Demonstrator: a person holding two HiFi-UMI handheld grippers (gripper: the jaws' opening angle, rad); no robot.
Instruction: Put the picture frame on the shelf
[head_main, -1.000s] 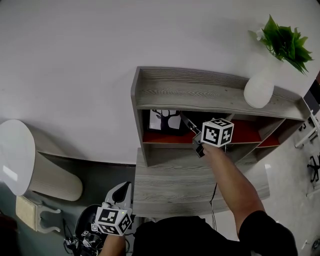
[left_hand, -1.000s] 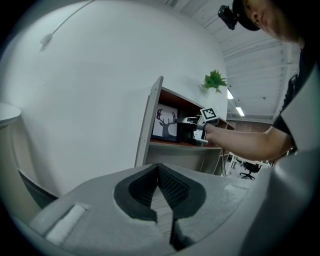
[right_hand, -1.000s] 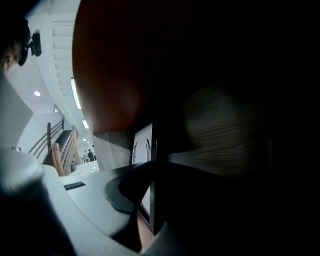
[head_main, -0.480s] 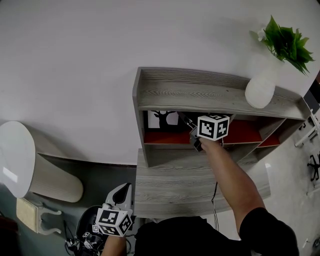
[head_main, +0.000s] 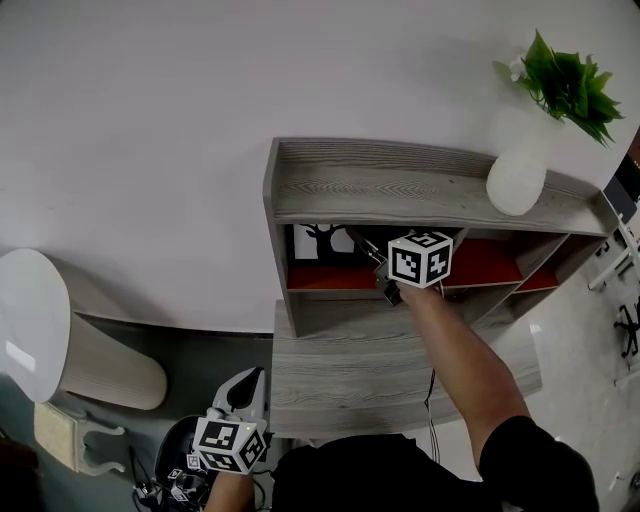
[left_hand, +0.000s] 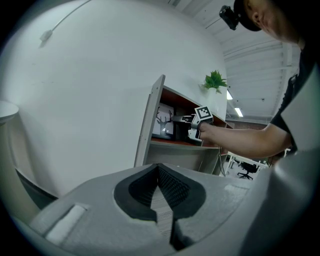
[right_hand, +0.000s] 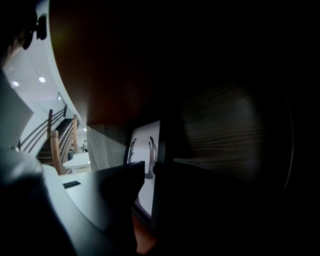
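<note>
The picture frame (head_main: 322, 240), black-edged with a white print of a dark tree, stands on the red floor of the grey shelf's (head_main: 380, 185) left compartment. My right gripper (head_main: 358, 240) reaches into that compartment. Its jaws are opening, with the frame's (right_hand: 145, 155) black edge in the gap between them and a sliver of light beside it. The right gripper (right_hand: 149, 167) sits in deep shadow under the top board. My left gripper (head_main: 250, 378) hangs low at the left, far from the shelf, shut and empty (left_hand: 160, 190). From there I see the frame (left_hand: 165, 122) and the other hand.
A white vase (head_main: 518, 180) with a green plant stands on the shelf's top board at the right. A grey ledge (head_main: 380, 370) juts out below the compartments. A white round-topped piece of furniture (head_main: 40, 310) is at the far left against the white wall.
My right gripper has shifted a little left and farther into the compartment. Less of the frame's face shows under the top board. The left gripper has stayed put.
</note>
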